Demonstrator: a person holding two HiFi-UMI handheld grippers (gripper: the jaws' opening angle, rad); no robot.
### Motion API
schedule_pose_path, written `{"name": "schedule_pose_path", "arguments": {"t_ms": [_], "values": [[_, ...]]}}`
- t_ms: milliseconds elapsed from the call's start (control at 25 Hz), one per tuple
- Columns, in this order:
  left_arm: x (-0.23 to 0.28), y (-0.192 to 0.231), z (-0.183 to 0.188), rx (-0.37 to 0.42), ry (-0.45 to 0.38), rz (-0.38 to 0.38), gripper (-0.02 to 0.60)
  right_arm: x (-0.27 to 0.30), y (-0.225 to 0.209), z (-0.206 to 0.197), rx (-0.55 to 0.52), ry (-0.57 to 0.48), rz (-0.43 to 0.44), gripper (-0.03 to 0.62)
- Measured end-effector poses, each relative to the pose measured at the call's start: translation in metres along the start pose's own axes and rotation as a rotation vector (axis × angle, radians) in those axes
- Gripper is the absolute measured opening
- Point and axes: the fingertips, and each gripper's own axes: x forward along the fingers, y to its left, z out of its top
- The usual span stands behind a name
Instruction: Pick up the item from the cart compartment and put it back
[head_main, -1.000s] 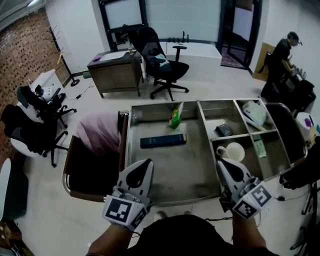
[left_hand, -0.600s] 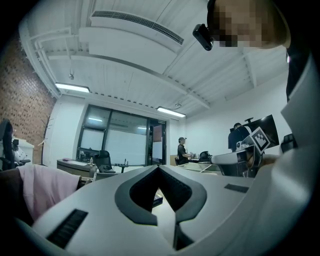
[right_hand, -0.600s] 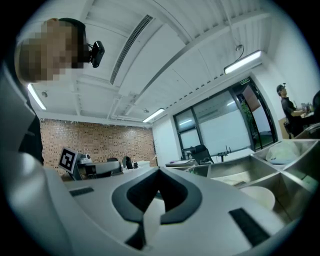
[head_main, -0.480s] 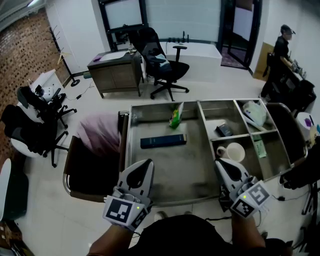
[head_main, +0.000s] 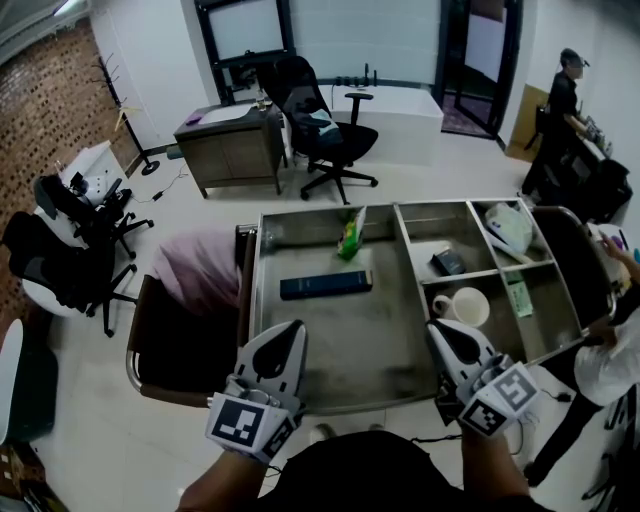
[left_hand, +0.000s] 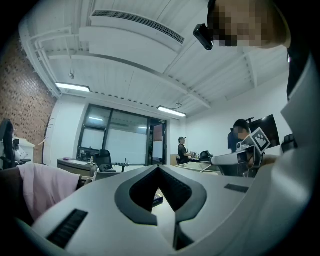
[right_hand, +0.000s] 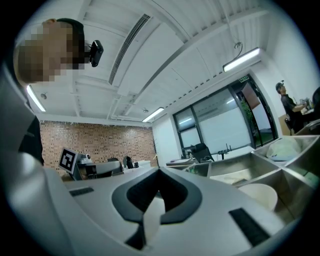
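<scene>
At the cart's near rim, left gripper (head_main: 288, 335) and right gripper (head_main: 447, 335) sit level, jaws shut tip to tip, nothing between. Neither has shifted this last second. In the cart (head_main: 340, 345) the box (head_main: 326, 283), packet (head_main: 350, 232) and cup (head_main: 462, 304) lie unmoved in compartments. Only change: a person (head_main: 612, 362) arrives at right. Fits pre-lift or post-return.

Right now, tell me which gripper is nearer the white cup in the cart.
Right. The right gripper is at the near edge of the cart, just short of the white cup. The left gripper is at the same edge, well off to the cup's left.
</scene>
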Motion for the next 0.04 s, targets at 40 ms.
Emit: {"name": "schedule_pose_path", "arguments": {"t_ms": [40], "values": [[0.0002, 0.0000, -0.0003, -0.001, 0.001, 0.000, 0.000, 0.0003, 0.0000, 0.0002, 0.000, 0.000, 0.001, 0.012]]}}
